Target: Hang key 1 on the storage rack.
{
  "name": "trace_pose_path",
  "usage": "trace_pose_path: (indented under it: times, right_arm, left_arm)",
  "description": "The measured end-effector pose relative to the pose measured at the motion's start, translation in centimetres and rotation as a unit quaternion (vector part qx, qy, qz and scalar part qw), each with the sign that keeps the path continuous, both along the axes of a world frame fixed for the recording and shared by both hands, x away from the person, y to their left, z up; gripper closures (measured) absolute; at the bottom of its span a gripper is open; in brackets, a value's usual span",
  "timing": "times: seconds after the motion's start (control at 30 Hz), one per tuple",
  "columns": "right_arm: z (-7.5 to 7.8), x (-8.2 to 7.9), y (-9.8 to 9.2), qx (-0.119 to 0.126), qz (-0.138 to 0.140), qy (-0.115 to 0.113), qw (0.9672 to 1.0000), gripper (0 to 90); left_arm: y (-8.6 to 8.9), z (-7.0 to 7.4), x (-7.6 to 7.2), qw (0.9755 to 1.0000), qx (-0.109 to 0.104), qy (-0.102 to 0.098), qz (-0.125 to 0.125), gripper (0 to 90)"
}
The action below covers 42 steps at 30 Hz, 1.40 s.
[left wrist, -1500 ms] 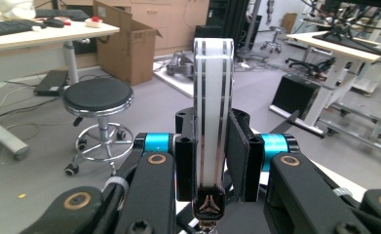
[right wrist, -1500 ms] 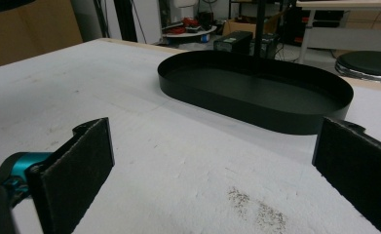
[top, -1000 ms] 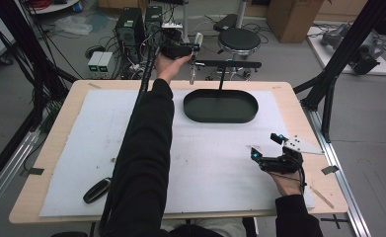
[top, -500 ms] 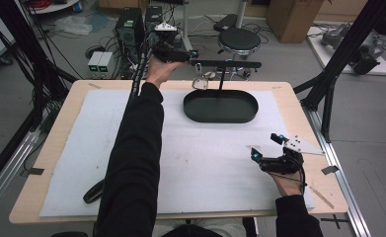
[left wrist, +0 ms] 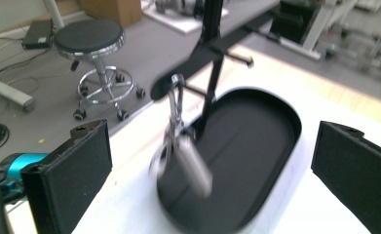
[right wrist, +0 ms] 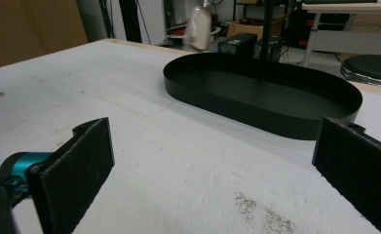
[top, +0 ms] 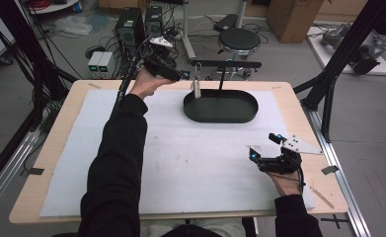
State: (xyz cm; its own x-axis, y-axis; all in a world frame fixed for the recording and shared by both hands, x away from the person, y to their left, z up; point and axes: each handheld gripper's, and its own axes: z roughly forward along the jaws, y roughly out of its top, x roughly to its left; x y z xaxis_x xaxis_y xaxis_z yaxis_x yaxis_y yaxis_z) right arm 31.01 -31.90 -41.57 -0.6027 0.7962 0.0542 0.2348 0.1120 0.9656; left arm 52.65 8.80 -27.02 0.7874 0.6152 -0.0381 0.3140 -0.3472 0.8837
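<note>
A black oval tray lies at the table's far side, with a thin black T-shaped stand rising from it. A silver clip with a small metal cylinder hangs from the bar's left end; it is blurred in the left gripper view. My left gripper is held just left of it. Its jaws have just been opening and stand wide, and the hanging piece is ahead of the pads, untouched. My right gripper rests low at the table's near right, open and empty, facing the tray.
A white mat covers most of the wooden table. Beyond the far edge stand a round stool and computer boxes with cables. Black frame struts rise at the table's right side.
The left gripper has opened and drawn away to the left from the bar's end. The silver clip with its cylinder now hangs free on the bar. The right gripper has not moved.
</note>
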Motion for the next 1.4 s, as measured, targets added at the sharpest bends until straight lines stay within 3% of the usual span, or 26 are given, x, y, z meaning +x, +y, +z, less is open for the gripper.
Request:
trace_pose_path:
  times: [0.33, 0.9, 1.4]
  right_arm:
    - [0.0, 0.1, -0.1, 0.004, -0.001, 0.0, 1.0, 0.8]
    - [-0.1, 0.2, 0.0, -0.002, -0.002, 0.007, 1.0, 0.8]
    - [-0.2, 0.2, 0.0, -0.006, -0.004, 0.009, 0.9999, 0.8]
  left_arm:
    - [2.2, 0.7, -2.6, 0.9998, 0.007, -0.017, 0.008, 1.7]
    - [6.0, -1.4, -4.7, 0.9996, 0.023, 0.01, 0.016, 1.7]
    - [8.8, -2.6, -7.4, 0.9991, 0.034, 0.009, 0.025, 1.7]
